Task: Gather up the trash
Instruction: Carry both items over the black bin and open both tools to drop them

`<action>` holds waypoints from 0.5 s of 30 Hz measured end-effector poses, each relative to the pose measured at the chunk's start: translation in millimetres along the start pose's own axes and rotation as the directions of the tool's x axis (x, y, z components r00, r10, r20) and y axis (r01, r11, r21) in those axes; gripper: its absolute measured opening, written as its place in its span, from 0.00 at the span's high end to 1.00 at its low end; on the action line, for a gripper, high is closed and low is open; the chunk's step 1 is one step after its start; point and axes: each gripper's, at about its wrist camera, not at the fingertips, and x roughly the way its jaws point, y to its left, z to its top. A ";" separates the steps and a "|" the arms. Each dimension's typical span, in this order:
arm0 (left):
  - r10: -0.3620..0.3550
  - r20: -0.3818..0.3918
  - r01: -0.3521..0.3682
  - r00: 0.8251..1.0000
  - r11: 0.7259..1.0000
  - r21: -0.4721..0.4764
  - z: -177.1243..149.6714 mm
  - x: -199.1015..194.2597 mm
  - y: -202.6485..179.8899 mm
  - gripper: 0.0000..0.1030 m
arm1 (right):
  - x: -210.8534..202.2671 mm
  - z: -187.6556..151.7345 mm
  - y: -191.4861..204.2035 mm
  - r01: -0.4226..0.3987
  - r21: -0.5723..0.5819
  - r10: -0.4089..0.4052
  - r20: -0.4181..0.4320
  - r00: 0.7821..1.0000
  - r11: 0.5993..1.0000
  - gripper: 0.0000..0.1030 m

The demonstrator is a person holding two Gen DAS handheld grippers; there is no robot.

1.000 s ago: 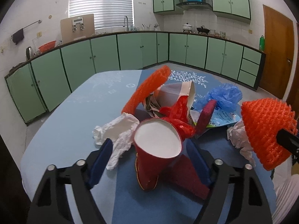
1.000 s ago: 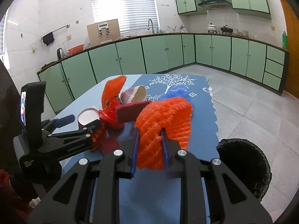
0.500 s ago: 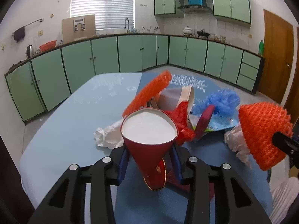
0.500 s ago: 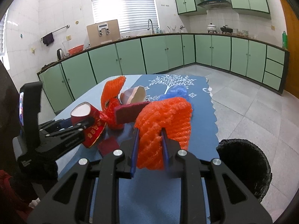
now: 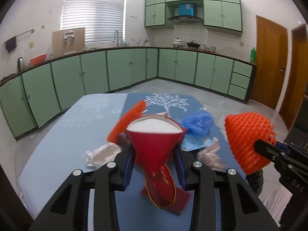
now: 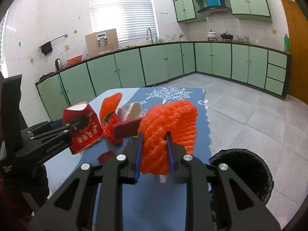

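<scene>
The left gripper (image 5: pixel 155 165) has its blue-padded jaws closing on a red paper cup (image 5: pixel 154 148), and the frames show the pads pressed against its sides. The cup is squashed into a cone: its white-lined mouth stays round and wide, while the body narrows toward a gold-rimmed base that sticks out below the jaws. From the right wrist view the same cup (image 6: pixel 82 127) shows gold characters printed on glossy red paper and hangs clear above the table (image 5: pixel 63 134).

The right gripper (image 6: pixel 154 152) is clamped narrowly on an orange foam fruit net (image 6: pixel 169 127), a soft, ribbed mesh sleeve bunched into a thick dome that bulges above and around the pads. A small pale scrap shows just beneath the net, too blurred to identify.

On the table, which is covered in a smooth blue cloth with a white tree print, the remaining trash lies in a loose heap. A second orange foam net (image 5: pixel 128 120) stands in a long curved strip behind the cup. Beside it lie a crumpled white tissue (image 5: pixel 101 154), a wrinkled blue plastic bag (image 5: pixel 199 123), a flat light-blue printed wrapper (image 5: pixel 194 142), and another wad of pale tissue (image 5: pixel 210 155). A flat dark-red scrap (image 5: pixel 182 198) lies on the cloth under the cup's base.

A round bin lined with a black plastic bag (image 6: pixel 243 171) stands on the tiled floor just beside the table's edge, below and right of the right gripper.
</scene>
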 end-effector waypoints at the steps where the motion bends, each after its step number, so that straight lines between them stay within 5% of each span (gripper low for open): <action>1: -0.009 0.004 0.009 1.000 1.000 0.004 1.0 -0.1 -3.9 0.64 | -2.0 0.8 -4.4 0.003 0.011 -0.003 0.003 1.000 1.000 0.79; 15: -0.129 0.048 0.126 0.991 0.990 0.055 12.6 -5.1 -53.9 0.65 | -23.1 -0.1 -67.7 0.142 0.088 -0.145 0.038 0.989 0.986 0.78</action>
